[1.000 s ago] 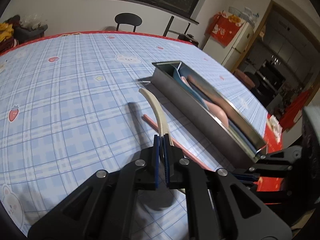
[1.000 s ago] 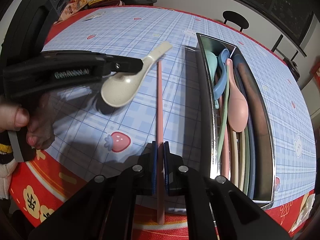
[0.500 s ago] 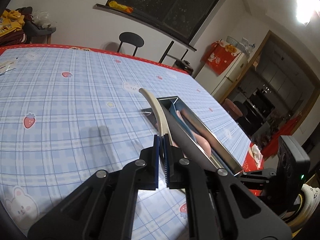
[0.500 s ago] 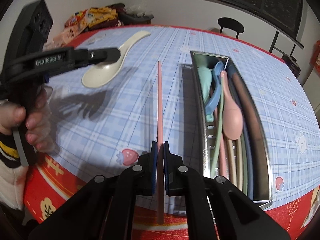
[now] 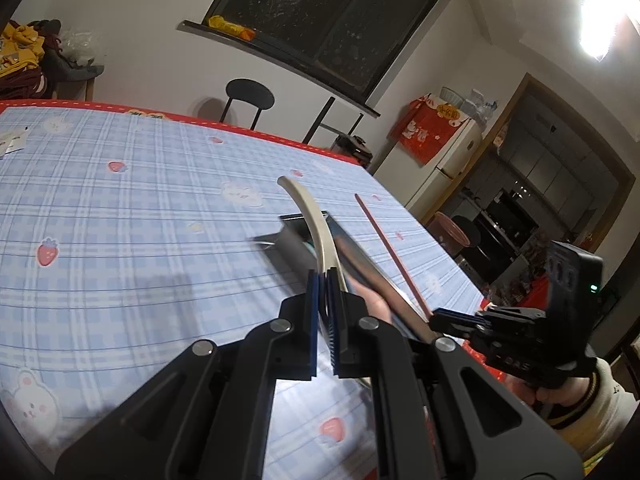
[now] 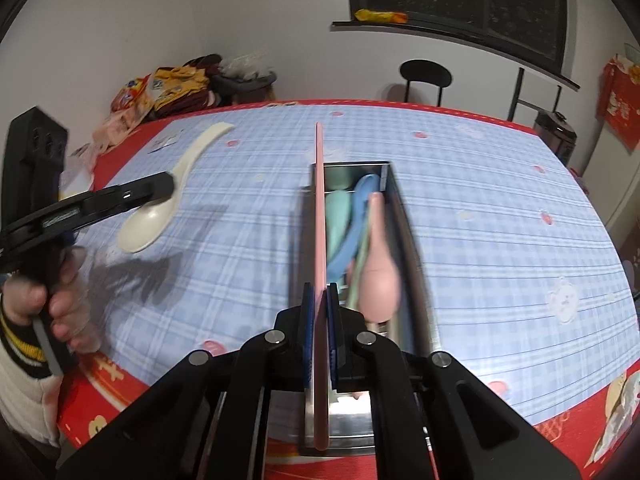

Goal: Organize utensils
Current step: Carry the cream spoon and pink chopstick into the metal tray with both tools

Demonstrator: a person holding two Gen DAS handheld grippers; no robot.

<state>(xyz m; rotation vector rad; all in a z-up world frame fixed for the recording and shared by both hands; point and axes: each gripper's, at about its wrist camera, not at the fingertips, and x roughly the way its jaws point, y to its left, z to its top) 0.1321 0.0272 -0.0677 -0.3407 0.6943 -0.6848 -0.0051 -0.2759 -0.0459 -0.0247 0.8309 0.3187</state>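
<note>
Left gripper [image 6: 160,190], at the far left of the right wrist view, clamped on the handle of the cream-white ceramic soup spoon [image 6: 150,222]. Spoon lifted clear off the blue checked worktop [image 6: 500,208] over the last second, bowl hanging in the air above its own shadow, well left of the tray. Next to the right, right gripper [image 6: 319,312] shut on the long pink plastic chopstick [image 6: 319,200]. Chopstick no longer lying flat on the cloth as a second ago: raised off the worktop and carried rightward, lined up over the left wall of the long stainless-steel utensil tray [image 6: 404,216]. Inside the tray, mint, blue and pink spoons already stowed. Judged: both pickups done, both pieces airborne; only the drop into the tray left, chopstick nearer to it than spoon.
</note>
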